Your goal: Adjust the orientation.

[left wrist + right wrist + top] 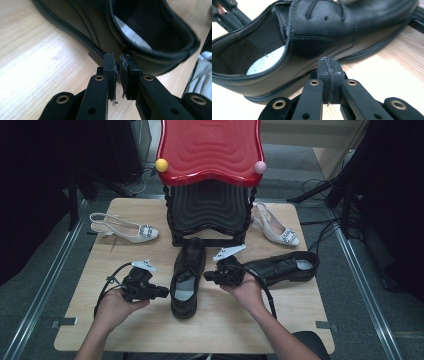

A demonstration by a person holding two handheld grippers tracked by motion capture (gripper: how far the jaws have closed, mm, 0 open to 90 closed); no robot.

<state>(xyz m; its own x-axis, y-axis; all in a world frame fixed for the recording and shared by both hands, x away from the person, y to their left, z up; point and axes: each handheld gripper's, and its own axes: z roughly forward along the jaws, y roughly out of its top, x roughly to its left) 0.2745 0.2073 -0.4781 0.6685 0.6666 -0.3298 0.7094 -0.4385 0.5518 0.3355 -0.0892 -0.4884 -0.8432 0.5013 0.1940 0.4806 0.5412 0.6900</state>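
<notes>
- Grippers flank the centre black shoe (186,276) on the wooden table (100,320): the left gripper (162,292) sits at its heel side, the right gripper (207,277) at its opposite flank, likely so the pair can steady or square it.
- Left jaws stand a sliver apart, pads (110,65) at the heel wall, gripping nothing.
- Right jaws are pressed together, empty, just beside the sole.
- Toe points at the red-topped stand (210,150); a second black shoe (285,267) lies to the right, probably awaiting pairing.
</notes>
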